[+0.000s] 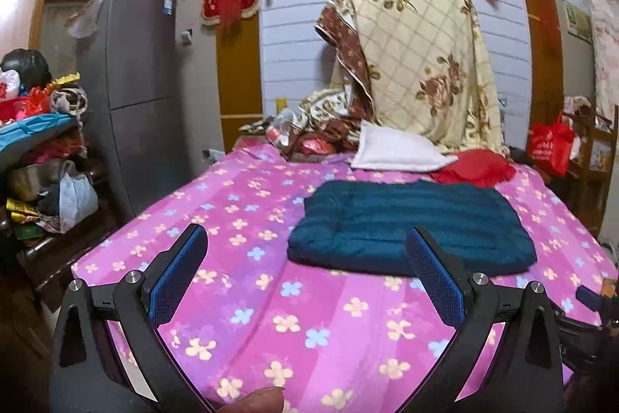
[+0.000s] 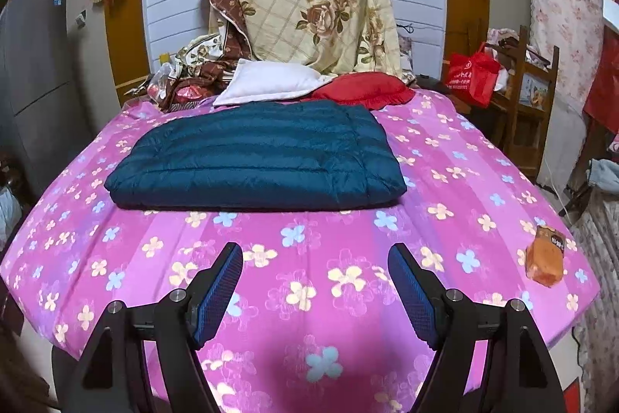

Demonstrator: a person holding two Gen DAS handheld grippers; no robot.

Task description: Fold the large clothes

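Both tongs hang empty over the bed (image 2: 116, 258), free of cloth: left tongs (image 1: 305, 273) gaping wide, right tongs (image 2: 315, 287) open somewhat narrower. Ahead of them, well apart, the blue jacket (image 2: 255, 157) lies folded flat, likely finished and released.

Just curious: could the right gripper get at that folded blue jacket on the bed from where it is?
Probably yes. The right gripper is open and empty, and only bare pink bedsheet lies between it and the folded blue jacket.
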